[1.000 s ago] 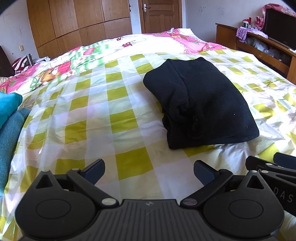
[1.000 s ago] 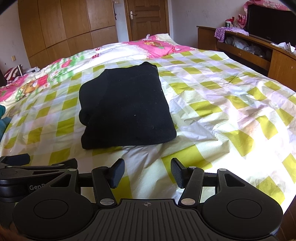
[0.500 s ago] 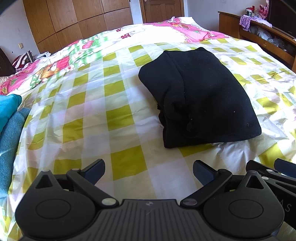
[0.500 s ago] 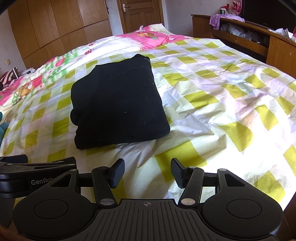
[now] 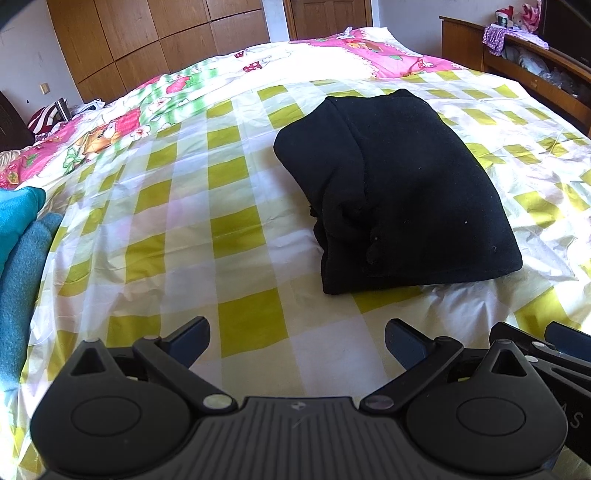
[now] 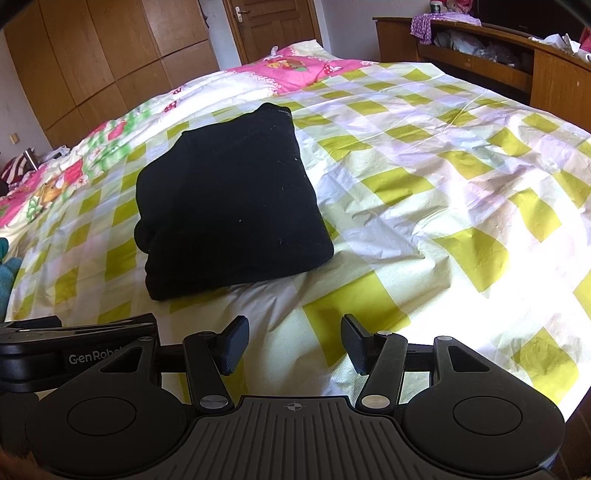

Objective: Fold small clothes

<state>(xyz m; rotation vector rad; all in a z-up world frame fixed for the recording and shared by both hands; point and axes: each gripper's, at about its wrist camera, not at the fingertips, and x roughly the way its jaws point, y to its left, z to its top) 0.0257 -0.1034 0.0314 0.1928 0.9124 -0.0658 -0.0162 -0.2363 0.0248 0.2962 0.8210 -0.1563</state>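
A black garment (image 5: 399, 192) lies folded into a thick rectangle on the yellow-checked bed sheet (image 5: 236, 229); it also shows in the right wrist view (image 6: 229, 206). My left gripper (image 5: 297, 341) is open and empty, low over the sheet, near and left of the garment's near edge. My right gripper (image 6: 291, 345) is open and empty, near and right of that edge. The right gripper's body shows at the left view's lower right (image 5: 546, 350). The left gripper's body shows at the right view's lower left (image 6: 77, 347).
Teal clothes (image 5: 18, 236) are piled at the bed's left edge. A pink cartoon quilt (image 5: 258, 70) covers the far end. A wooden shelf unit (image 6: 517, 62) with clutter stands along the right. Wardrobes (image 5: 147, 40) and a door (image 6: 269, 26) are behind.
Both grippers have tilted down and edged toward the bed, so the black garment sits a little lower and nearer in both views. The garment has not moved. Both grippers stay open.
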